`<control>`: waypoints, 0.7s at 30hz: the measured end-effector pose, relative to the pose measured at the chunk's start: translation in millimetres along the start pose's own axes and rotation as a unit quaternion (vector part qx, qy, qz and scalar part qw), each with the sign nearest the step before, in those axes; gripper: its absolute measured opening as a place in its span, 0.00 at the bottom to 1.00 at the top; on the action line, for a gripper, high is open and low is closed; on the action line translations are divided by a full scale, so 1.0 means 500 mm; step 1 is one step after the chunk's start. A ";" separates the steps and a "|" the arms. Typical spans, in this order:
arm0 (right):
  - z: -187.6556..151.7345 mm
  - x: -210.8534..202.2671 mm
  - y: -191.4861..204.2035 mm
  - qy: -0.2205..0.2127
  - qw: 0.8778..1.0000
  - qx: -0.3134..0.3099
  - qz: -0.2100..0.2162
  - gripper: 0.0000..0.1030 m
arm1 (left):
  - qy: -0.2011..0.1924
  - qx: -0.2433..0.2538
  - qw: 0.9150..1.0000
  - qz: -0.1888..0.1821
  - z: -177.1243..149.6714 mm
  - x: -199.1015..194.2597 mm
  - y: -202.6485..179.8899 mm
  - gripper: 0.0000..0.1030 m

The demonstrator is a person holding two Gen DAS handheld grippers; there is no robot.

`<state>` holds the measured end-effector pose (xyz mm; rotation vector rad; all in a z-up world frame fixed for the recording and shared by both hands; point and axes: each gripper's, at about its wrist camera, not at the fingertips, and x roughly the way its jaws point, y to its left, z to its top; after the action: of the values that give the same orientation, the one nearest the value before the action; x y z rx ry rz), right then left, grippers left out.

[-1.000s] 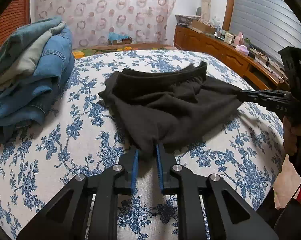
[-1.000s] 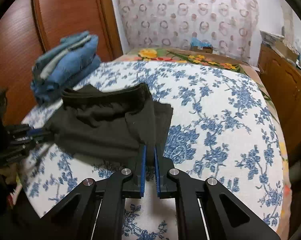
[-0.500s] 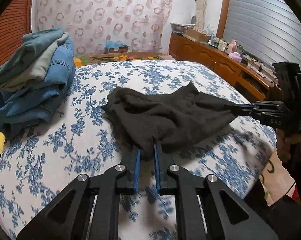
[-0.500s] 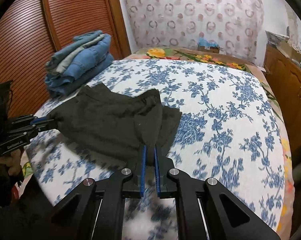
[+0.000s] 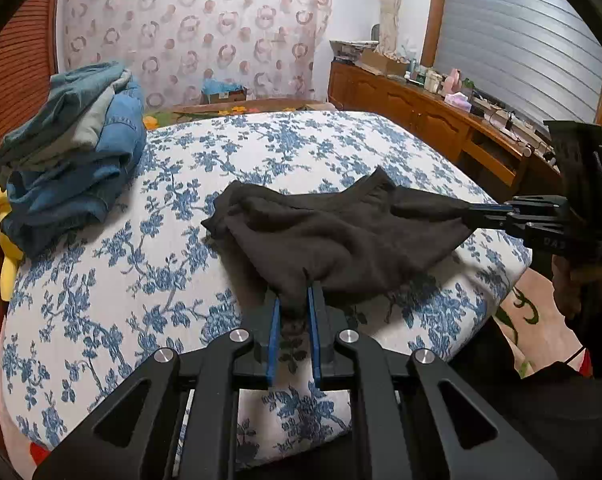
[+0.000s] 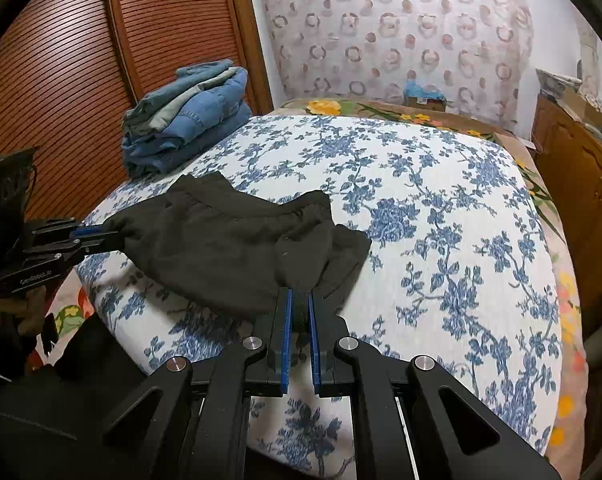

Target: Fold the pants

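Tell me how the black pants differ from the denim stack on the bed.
The black pants are one dark, crumpled garment pinched at two corners by the left gripper and right gripper; the denim stack is several blue folded pieces, untouched. The pants lie near the bed's front edge; the stack sits farther back. Both rest on the floral bedspread.

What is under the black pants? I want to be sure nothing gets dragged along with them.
Only the floral bedspread shows around and beneath the black pants' edges. Anything under their bunched middle is covered, so I cannot tell.
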<state>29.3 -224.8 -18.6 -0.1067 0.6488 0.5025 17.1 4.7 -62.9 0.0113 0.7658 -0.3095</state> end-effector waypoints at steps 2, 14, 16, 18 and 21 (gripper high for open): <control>-0.008 0.002 0.002 0.006 1.000 -0.002 -0.003 0.07 | 0.004 -0.001 1.000 0.001 -0.003 0.007 0.000 0.13; -0.012 0.003 0.020 0.010 1.000 0.001 -0.020 0.07 | 0.023 -0.006 1.000 0.011 -0.010 0.030 0.004 0.25; -0.009 -0.005 0.027 0.007 1.000 -0.005 -0.025 0.11 | 0.020 -0.006 1.000 0.012 -0.006 0.025 0.005 0.29; -0.006 -0.011 0.032 0.003 0.999 -0.012 -0.034 0.11 | 0.012 -0.007 1.000 0.016 -0.004 0.018 0.009 0.34; -0.003 -0.021 0.038 -0.005 0.999 -0.017 -0.046 0.21 | 0.000 -0.016 1.000 0.019 0.003 0.010 0.020 0.50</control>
<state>12.5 -213.0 -12.4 -0.1656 0.6236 0.4252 24.3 12.8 -66.5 -0.0038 0.7685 -0.2621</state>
